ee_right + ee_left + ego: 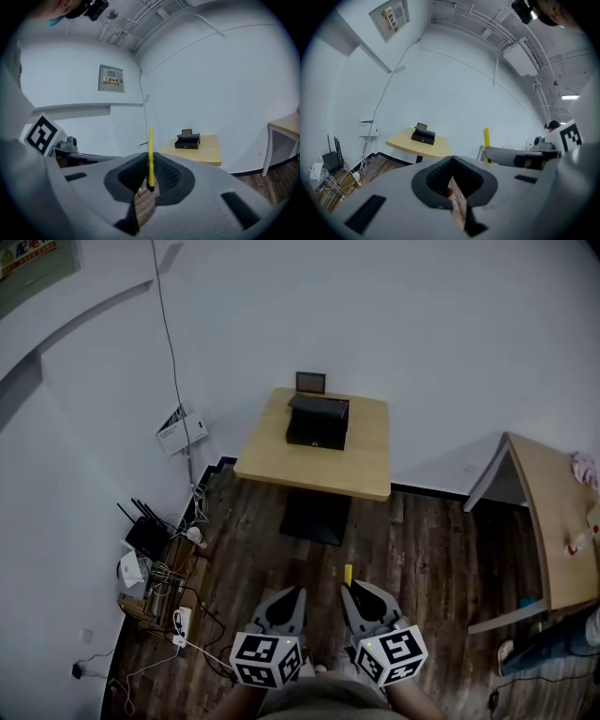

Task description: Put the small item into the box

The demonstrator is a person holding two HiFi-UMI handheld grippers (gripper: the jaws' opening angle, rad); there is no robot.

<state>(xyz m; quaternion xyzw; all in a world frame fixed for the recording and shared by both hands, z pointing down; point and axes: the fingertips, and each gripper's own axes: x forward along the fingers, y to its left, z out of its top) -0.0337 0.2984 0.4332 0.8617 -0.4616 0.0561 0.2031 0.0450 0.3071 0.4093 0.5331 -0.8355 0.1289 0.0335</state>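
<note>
**Head view, looking steeply down.** The left gripper (291, 598) and right gripper (352, 592) are held side by side, close to the person's body, above a dark plank floor (422, 549). The right gripper's jaws are closed narrowly on a thin yellow strip (348, 574), the small item of the task. In the right gripper view the strip stands upright between the two textured pads, its upper end projecting well past the jaw tips. The left gripper's jaws meet at their tips and hold nothing; plank floor shows through the slit behind them.

The low black box (317, 423) rests on a light wooden table (366, 465) set against the white wall (422, 324), well apart from both grippers and ahead of them. The box sits toward the table's far side, with a small dark upright panel (310, 382) just behind it; whether the panel touches the box cannot be told.

At left, by the wall, a black router (145, 535) with antennae stands among white cables (178, 615). At right stands a second wooden table (553, 512)
</note>
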